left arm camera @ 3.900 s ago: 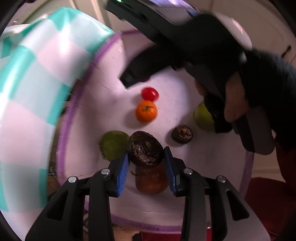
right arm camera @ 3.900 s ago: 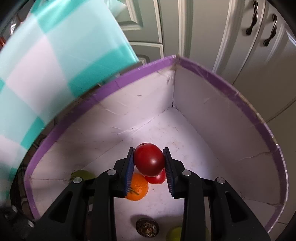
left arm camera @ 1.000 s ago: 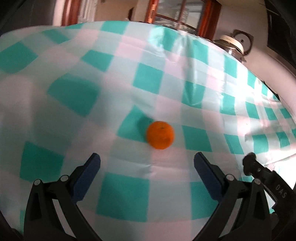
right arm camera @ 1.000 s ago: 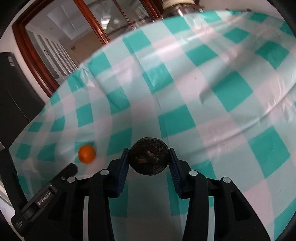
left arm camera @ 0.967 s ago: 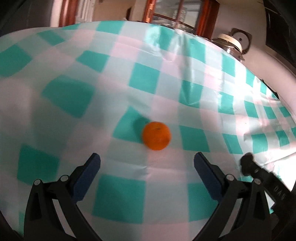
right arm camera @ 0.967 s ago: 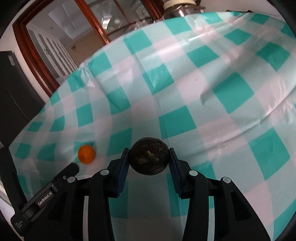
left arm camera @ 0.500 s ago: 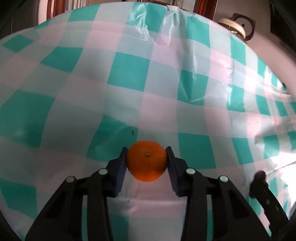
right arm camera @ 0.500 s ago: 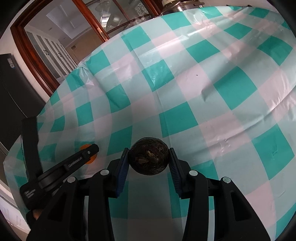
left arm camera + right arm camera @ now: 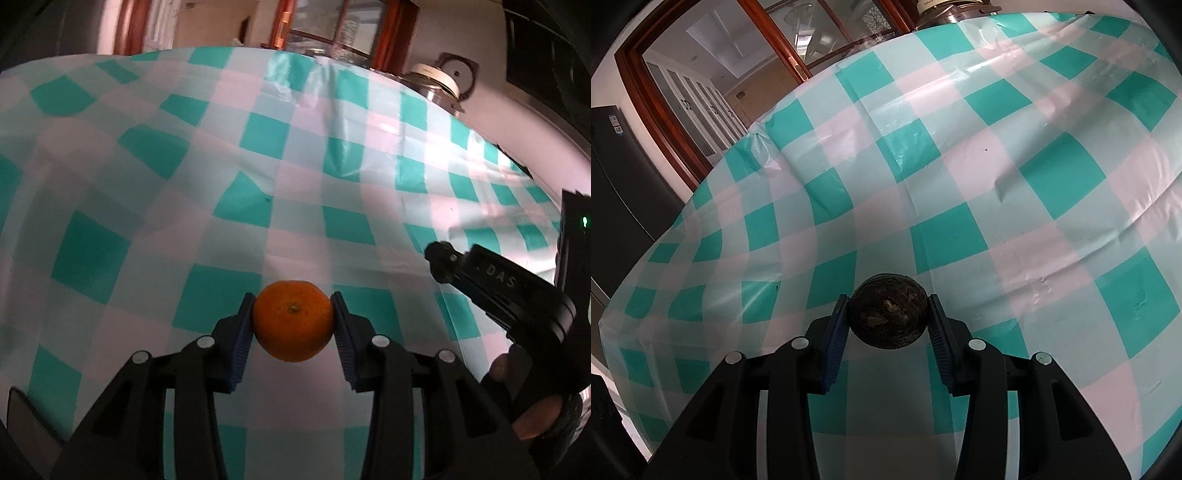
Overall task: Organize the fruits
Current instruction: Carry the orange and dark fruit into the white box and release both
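My left gripper is shut on a small orange and holds it just above the teal and white checked tablecloth. My right gripper is shut on a dark brown round fruit over the same cloth. The right gripper's black body also shows at the right edge of the left wrist view, with the person's hand behind it.
A metal pot with a white lid stands at the far edge of the table. A wooden glass-door cabinet and a dark fridge lie beyond the table. The cloth has wrinkles.
My left gripper went from open to shut on the orange and lifted it off the cloth. My right gripper kept its hold on the dark fruit and hardly moved.
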{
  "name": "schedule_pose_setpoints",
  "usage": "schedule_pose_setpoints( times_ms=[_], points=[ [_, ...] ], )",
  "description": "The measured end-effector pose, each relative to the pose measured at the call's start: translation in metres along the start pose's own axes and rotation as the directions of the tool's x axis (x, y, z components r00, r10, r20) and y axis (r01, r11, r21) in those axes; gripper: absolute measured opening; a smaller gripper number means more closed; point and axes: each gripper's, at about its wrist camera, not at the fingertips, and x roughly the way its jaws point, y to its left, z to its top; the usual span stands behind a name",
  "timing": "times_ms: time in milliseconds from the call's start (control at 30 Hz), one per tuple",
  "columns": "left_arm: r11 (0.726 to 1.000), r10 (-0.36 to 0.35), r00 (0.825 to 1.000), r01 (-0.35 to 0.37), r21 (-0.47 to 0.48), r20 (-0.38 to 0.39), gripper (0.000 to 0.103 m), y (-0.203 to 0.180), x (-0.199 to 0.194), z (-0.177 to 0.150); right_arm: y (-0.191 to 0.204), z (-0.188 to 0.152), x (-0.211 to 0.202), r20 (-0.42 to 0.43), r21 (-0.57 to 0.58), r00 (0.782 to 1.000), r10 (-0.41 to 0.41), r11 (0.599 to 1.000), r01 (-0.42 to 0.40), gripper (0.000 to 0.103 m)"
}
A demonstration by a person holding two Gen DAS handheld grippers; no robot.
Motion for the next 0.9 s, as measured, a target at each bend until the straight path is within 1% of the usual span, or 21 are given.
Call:
schedule_pose_setpoints(
  times_ms=[200,367,533,600,700,733,767,833,900],
  points=[
    [0.999,-0.007,0.999,0.005,-0.04,-0.047,0.041,0.009,0.009,-0.001,-0.001,0.0,0.001,0.002,0.009,1.0,0.022,1.0,-0.022,0.042],
    [1.0,0.005,1.0,-0.005,-0.022,-0.013,0.041,0.006,0.002,0.001,-0.004,0.002,0.0,0.007,0.027,1.0,0.028,0.999,-0.029,0.042],
    [1.0,-0.011,1.0,0.011,-0.001,-0.023,0.041,-0.001,0.001,0.001,-0.005,0.002,-0.002,0.007,0.041,1.0,0.001,0.999,-0.001,0.042],
    [1.0,-0.008,1.0,0.009,0.017,-0.01,0.041,-0.004,-0.003,-0.002,-0.005,-0.001,-0.006,-0.011,0.048,1.0,0.003,0.999,-0.003,0.042],
    [0.999,-0.007,1.0,0.007,0.049,0.005,0.041,-0.008,-0.016,-0.01,-0.011,-0.022,-0.028,-0.05,0.092,0.999,-0.005,0.996,0.009,0.042],
    [0.998,-0.014,1.0,0.014,0.054,0.007,0.041,-0.008,-0.022,-0.014,-0.012,-0.028,-0.037,-0.045,0.089,0.999,-0.006,0.996,0.01,0.042],
    [0.998,-0.021,1.0,0.02,0.058,0.014,0.041,-0.008,-0.031,-0.02,-0.012,-0.039,-0.054,-0.032,0.08,0.999,-0.011,0.997,0.013,0.042],
    [0.997,-0.022,0.999,0.019,0.071,0.03,0.041,-0.01,-0.048,-0.032,-0.015,-0.059,-0.091,-0.004,0.079,1.0,0.006,0.997,-0.006,0.042],
    [0.995,-0.045,0.998,0.042,0.091,0.037,0.041,-0.016,-0.068,-0.047,-0.019,-0.074,-0.12,0.01,0.077,1.0,0.013,0.997,-0.013,0.042]
  ],
)
